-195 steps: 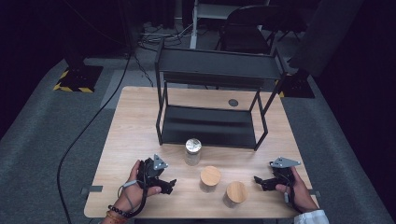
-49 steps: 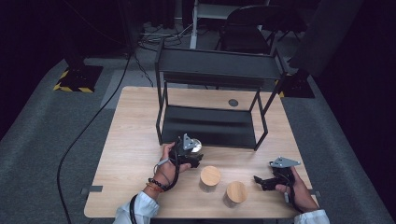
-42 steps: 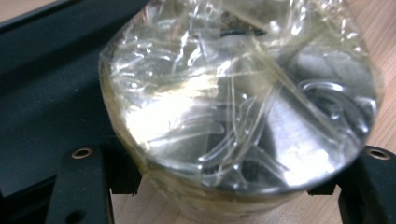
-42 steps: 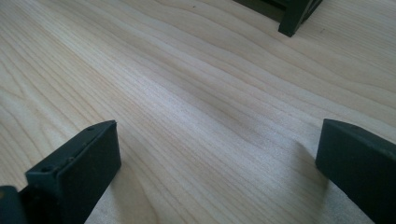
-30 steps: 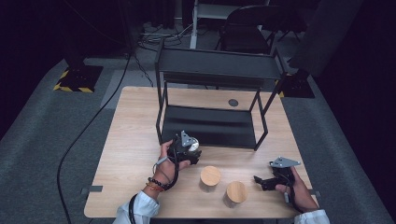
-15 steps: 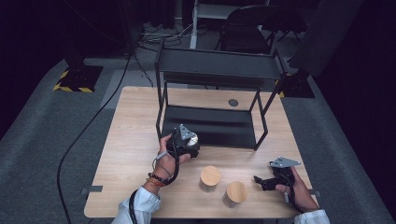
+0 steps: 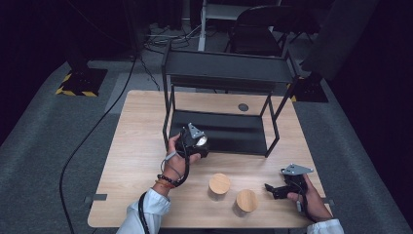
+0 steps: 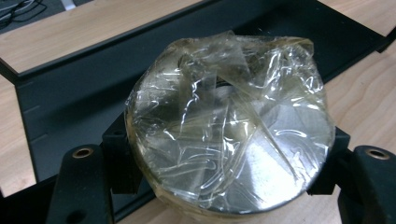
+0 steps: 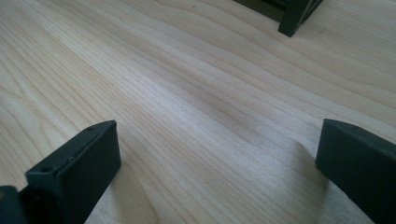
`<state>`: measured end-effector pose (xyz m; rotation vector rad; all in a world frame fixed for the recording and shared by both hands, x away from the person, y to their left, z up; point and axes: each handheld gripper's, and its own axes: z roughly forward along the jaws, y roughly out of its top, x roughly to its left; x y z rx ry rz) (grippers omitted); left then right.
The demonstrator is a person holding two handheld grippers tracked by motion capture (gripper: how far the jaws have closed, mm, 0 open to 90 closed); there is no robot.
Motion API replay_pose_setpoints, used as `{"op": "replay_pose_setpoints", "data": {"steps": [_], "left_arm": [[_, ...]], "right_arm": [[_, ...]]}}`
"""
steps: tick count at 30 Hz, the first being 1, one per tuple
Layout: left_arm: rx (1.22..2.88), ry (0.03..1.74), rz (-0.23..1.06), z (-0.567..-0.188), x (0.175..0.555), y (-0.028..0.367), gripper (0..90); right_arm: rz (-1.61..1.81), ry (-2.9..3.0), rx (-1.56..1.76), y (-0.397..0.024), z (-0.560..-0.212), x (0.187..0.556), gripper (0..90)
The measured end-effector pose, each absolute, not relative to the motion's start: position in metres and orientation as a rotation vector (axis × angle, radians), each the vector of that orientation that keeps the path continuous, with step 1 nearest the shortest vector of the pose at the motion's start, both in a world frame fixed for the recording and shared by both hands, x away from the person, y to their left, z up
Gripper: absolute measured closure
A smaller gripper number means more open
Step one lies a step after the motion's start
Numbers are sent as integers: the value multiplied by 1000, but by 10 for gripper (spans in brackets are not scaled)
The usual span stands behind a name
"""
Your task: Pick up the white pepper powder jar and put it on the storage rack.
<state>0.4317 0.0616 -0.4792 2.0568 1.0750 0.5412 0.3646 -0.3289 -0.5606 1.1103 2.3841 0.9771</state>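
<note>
The left gripper (image 8: 224, 186) is clamping a film-wrapped jar (image 8: 231, 126) by its round sides, holding it just in front of the black rack (image 7: 229, 73) — at the lower shelf's front edge. The jar is looking rigid but slick under crinkled wrap, so gripping squarely across the sides is seeming safest. Right of the rack — the right gripper (image 9: 215, 163) is resting on the table (image 9: 187, 93), jaws spread wide and empty.

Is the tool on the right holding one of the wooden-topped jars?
No, the right tool has its jaws wide apart over bare table, and both wooden-lidded jars stand untouched.
</note>
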Motion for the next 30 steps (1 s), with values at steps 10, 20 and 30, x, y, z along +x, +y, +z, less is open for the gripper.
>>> {"op": "replay_pose_setpoints", "data": {"steps": [10, 20, 30], "left_arm": [[2045, 1094, 585, -467, 446, 57, 302], [2040, 1152, 607, -466, 467, 53, 303], [2028, 1184, 620, -466, 482, 49, 303]], "right_arm": [[977, 2384, 1110, -329, -561, 365, 0], [977, 2384, 1110, -329, -561, 365, 0], [978, 2386, 1108, -329, -561, 365, 0]]}}
